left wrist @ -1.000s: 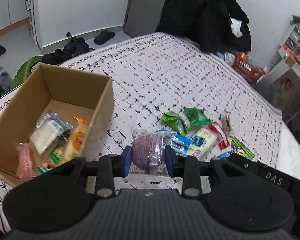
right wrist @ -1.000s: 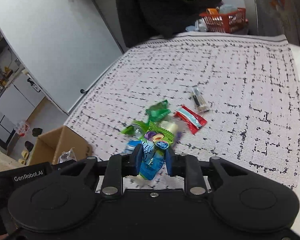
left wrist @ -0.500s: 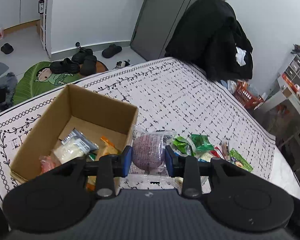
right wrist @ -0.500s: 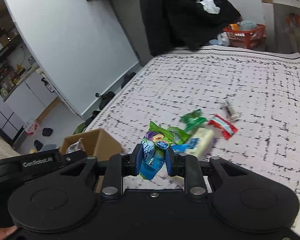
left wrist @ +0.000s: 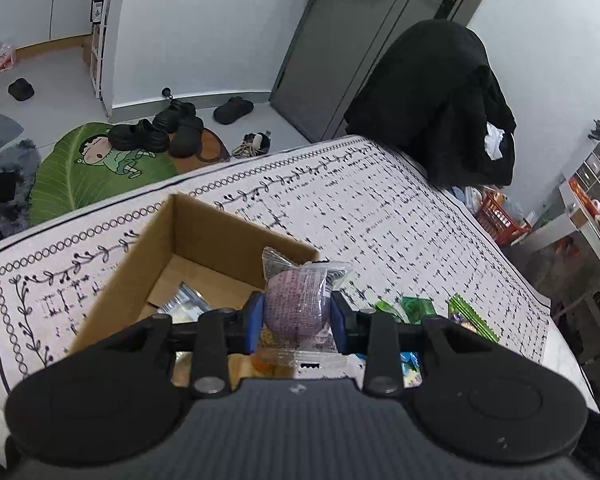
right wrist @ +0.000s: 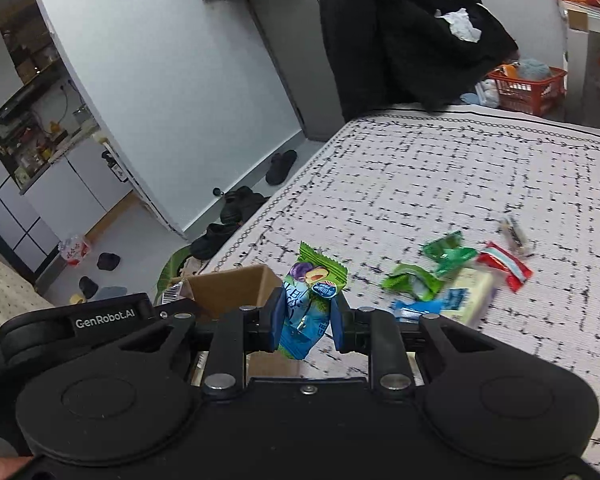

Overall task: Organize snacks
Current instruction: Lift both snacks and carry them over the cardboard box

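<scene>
Left gripper: clamped on a purple bun in a clear wrapper, now carried up over the cardboard box at frame centre. Right gripper: clamped on a green-blue packet, lifted clear of the snack pile at right, box corner just left of it. Both look ready to drop.

Left gripper and right gripper each clamped, angled downward.

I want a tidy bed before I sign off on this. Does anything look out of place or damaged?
Several snack packets lie scattered loose on the patterned cover, outside the cardboard box. None looks torn or spilled. Both grippers hold one packet each.
</scene>
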